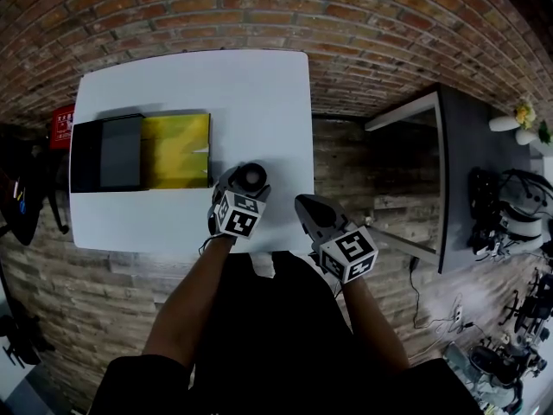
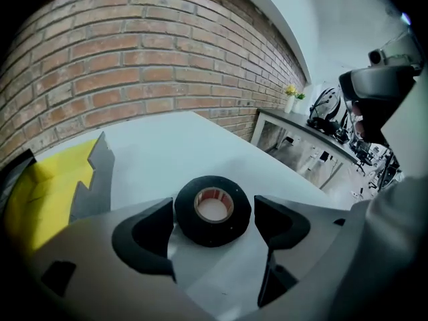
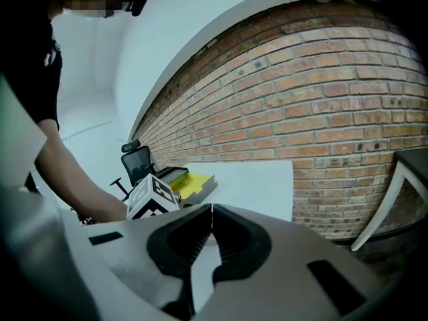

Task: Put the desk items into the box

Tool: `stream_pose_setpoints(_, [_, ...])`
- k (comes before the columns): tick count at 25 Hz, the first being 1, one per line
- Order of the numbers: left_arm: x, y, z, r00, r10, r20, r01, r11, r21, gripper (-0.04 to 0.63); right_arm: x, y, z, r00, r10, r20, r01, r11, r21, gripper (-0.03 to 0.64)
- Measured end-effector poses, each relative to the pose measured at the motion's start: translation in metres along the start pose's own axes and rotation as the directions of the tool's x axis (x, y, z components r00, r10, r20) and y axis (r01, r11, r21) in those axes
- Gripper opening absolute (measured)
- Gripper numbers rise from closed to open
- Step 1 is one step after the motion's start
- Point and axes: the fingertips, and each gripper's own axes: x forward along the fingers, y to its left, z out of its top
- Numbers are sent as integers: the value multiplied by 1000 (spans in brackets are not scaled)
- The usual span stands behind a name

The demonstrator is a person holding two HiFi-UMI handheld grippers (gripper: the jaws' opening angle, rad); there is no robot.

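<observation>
Tape roll is straddled on the table by the wide-open left gripper; the right gripper is clamped shut, empty.

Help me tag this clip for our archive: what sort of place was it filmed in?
Probably a lab or workshop office: a brick wall, a white table, a dark side bench crowded with cabled equipment, and a black office chair.

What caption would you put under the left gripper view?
Left gripper, jaws open, straddles a black tape roll on the white table.
</observation>
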Motion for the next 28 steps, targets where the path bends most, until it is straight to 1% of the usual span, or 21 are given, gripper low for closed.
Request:
stream_pose_setpoints(6, [3, 4, 0, 999, 36, -2, -36, 999, 2, 373, -5, -4, -5, 1000, -14, -10, 14, 1000, 6, 21])
stream_pose_setpoints(7, [3, 4, 0, 999, 38, 0, -38, 999, 2, 363, -5, -4, -5, 1000, -14, -10, 14, 1000, 5, 21])
stream_pose_setpoints(11, [3, 4, 1, 1000, 31, 5, -31, 1000, 0, 351, -6, -2, -4, 1000, -10, -7, 10, 1000, 0, 21])
stream_pose_setpoints(17, [-2, 4, 0, 1000, 15, 25, -14, 1000, -24, 347, -7, 0, -4, 1000, -6, -8, 6, 1000, -9, 21])
stream_pose_setpoints(22, [-15, 4, 7, 998, 24, 59, -22, 999, -40, 345, -4, 3, -1, 1000, 13, -1, -13, 1000, -22, 21])
stream_pose_setpoints(28, [-37, 4, 20, 992, 39, 120, -32, 998, -62, 344, 6, 14, 8, 998, 58, 10, -58, 997, -46, 21])
